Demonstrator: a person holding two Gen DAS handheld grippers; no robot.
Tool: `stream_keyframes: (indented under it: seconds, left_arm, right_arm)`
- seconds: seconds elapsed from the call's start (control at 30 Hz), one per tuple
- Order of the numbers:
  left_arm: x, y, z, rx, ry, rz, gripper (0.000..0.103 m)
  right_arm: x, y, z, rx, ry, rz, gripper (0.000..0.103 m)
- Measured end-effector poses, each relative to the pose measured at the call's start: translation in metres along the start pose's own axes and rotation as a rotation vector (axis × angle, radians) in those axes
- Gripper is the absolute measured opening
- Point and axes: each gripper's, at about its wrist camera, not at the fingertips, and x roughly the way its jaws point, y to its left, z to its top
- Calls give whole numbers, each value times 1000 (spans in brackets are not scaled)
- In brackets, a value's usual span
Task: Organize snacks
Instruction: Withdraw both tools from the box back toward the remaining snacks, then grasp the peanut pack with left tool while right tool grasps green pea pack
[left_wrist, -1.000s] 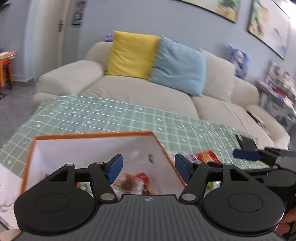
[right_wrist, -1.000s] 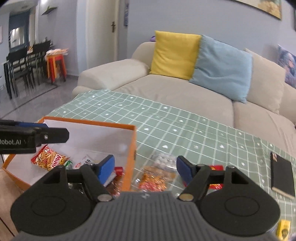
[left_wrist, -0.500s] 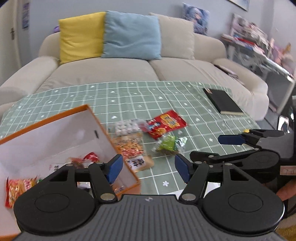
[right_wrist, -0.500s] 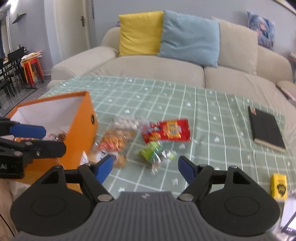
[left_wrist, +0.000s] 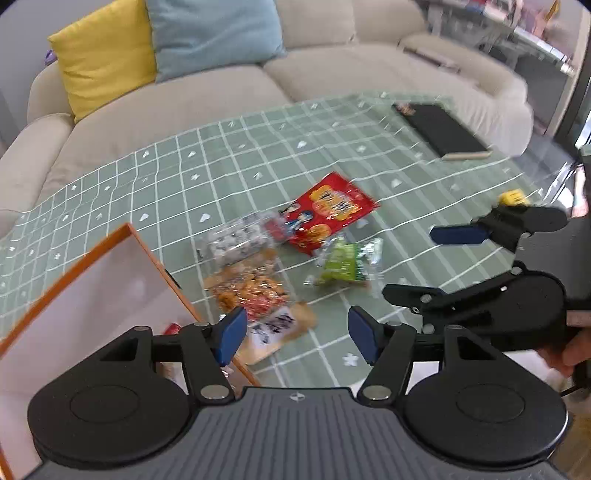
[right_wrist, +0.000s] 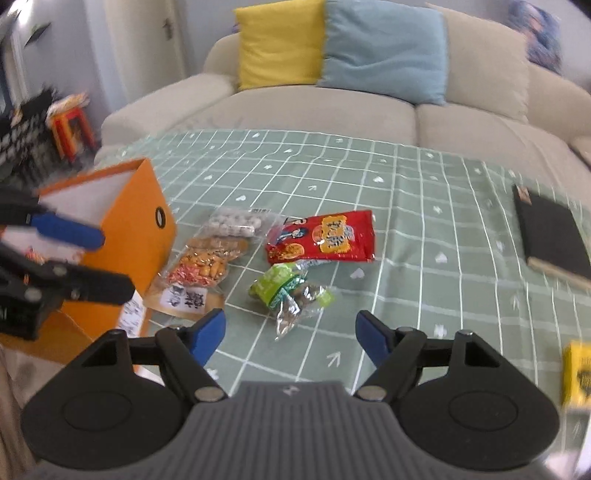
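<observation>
Loose snacks lie on the green checked tablecloth (right_wrist: 424, 221): a red packet (left_wrist: 328, 210) (right_wrist: 325, 236), a green packet (left_wrist: 343, 262) (right_wrist: 284, 284), a clear bag of pale balls (left_wrist: 236, 240) (right_wrist: 236, 221) and an orange snack bag (left_wrist: 255, 291) (right_wrist: 203, 266). An orange box (left_wrist: 147, 258) (right_wrist: 136, 221) with a white inside stands to their left. My left gripper (left_wrist: 297, 334) is open and empty above the box's right corner and the orange bag. My right gripper (right_wrist: 290, 336) is open and empty just short of the green packet. Its fingers (left_wrist: 458, 236) also show in the left wrist view.
A black notebook (left_wrist: 443, 129) (right_wrist: 554, 236) lies at the table's far right. A small yellow box (left_wrist: 511, 197) (right_wrist: 578, 373) sits near the right edge. A beige sofa (right_wrist: 332, 107) with yellow and blue cushions runs behind the table. A hand (left_wrist: 576, 347) grips the right tool.
Both views have tipped down from the sofa onto the table. The left gripper swung right from over the box to the snacks beside it. The right gripper came nearer the green packet. Both stayed open.
</observation>
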Motion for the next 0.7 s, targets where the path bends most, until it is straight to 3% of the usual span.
stream_keyframes:
  seconds: [0.3, 0.47, 0.6, 0.7]
  left_arm:
    - [59, 13, 46, -107, 216, 58, 74]
    - [89, 20, 56, -207, 279, 119, 73]
    - [105, 12, 68, -207, 304, 200, 78]
    - [120, 6, 75, -184, 331, 214, 78]
  right_arm:
    - [46, -4, 13, -131, 8, 53, 69]
    - [62, -12, 18, -109, 0, 83, 68]
    - [73, -19, 17, -78, 13, 107, 68]
    - [78, -19, 16, -88, 13, 116, 64]
